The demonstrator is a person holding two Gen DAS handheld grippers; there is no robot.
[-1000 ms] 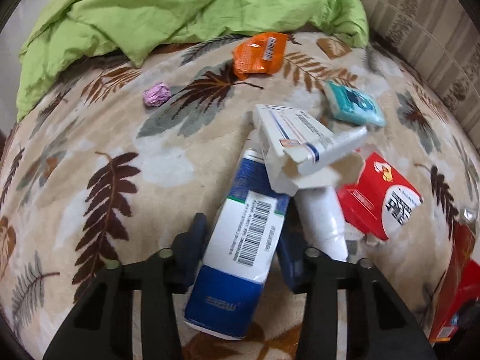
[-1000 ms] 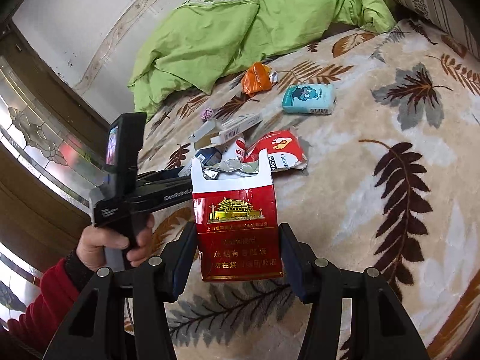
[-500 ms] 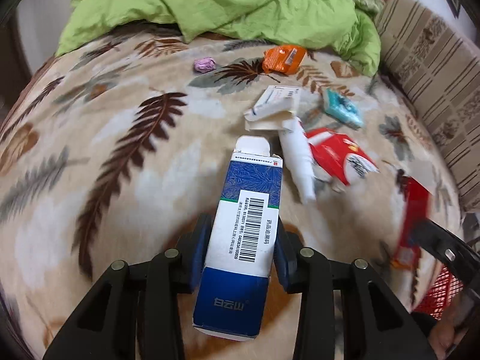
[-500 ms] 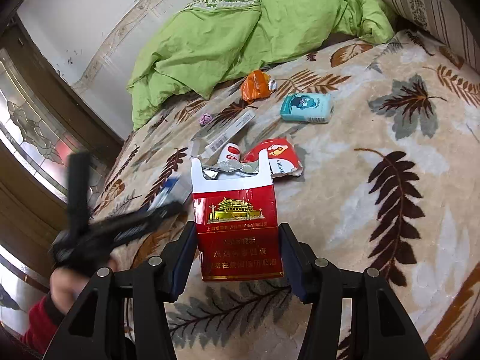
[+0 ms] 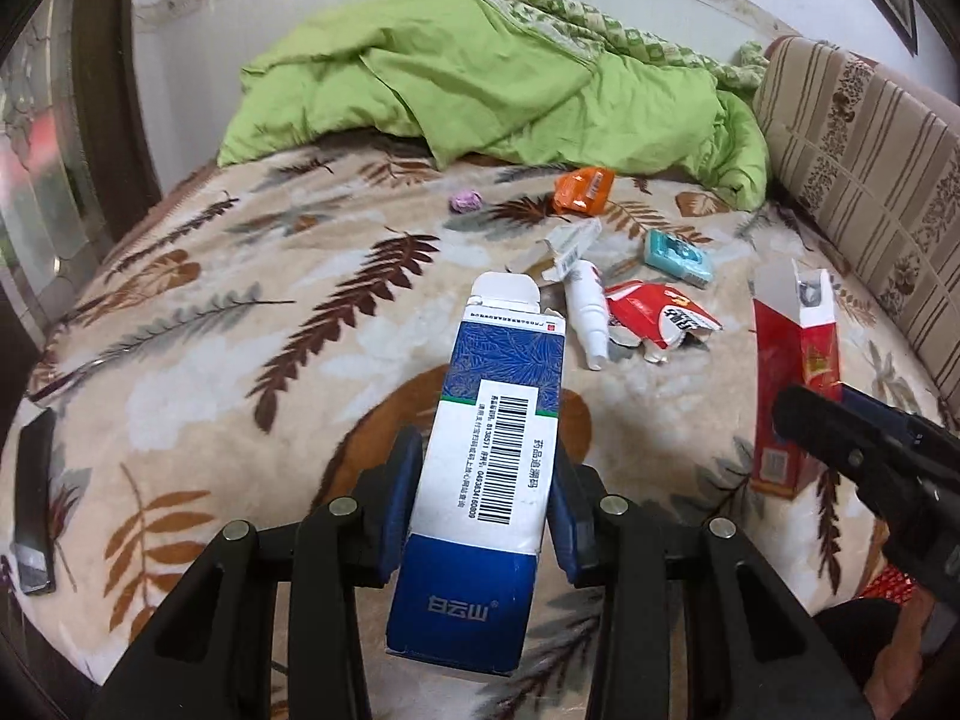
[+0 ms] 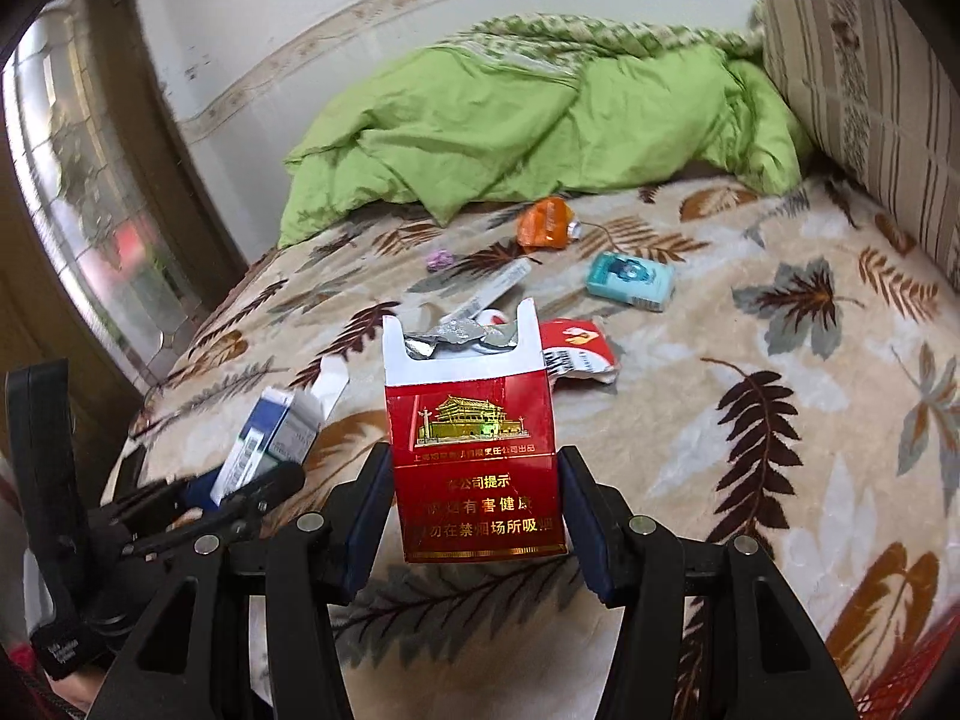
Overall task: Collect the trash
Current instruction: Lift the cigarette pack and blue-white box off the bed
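My left gripper [image 5: 483, 492] is shut on a blue and white medicine box [image 5: 489, 462] and holds it above the bed; the box also shows in the right wrist view [image 6: 270, 438]. My right gripper [image 6: 471, 516] is shut on an open red cigarette pack [image 6: 474, 450], which also shows in the left wrist view [image 5: 792, 384]. On the leaf-patterned blanket [image 5: 240, 324] lie a white tube [image 5: 587, 315], a crushed red pack [image 5: 657, 318], a teal pack [image 5: 678, 255], an orange wrapper [image 5: 582, 189], a white carton [image 5: 567, 243] and a purple wad [image 5: 467, 200].
A green quilt [image 5: 510, 84] is heaped at the bed's far end. A striped headboard cushion [image 5: 870, 138] runs along the right. A dark phone-like slab [image 5: 33, 492] lies at the bed's left edge. A red mesh item [image 5: 894, 588] shows at lower right.
My left gripper has lifted the blue box off the trash pile and drawn back, away from the white carton and tube. The right gripper still holds the red pack, tilted up slightly.
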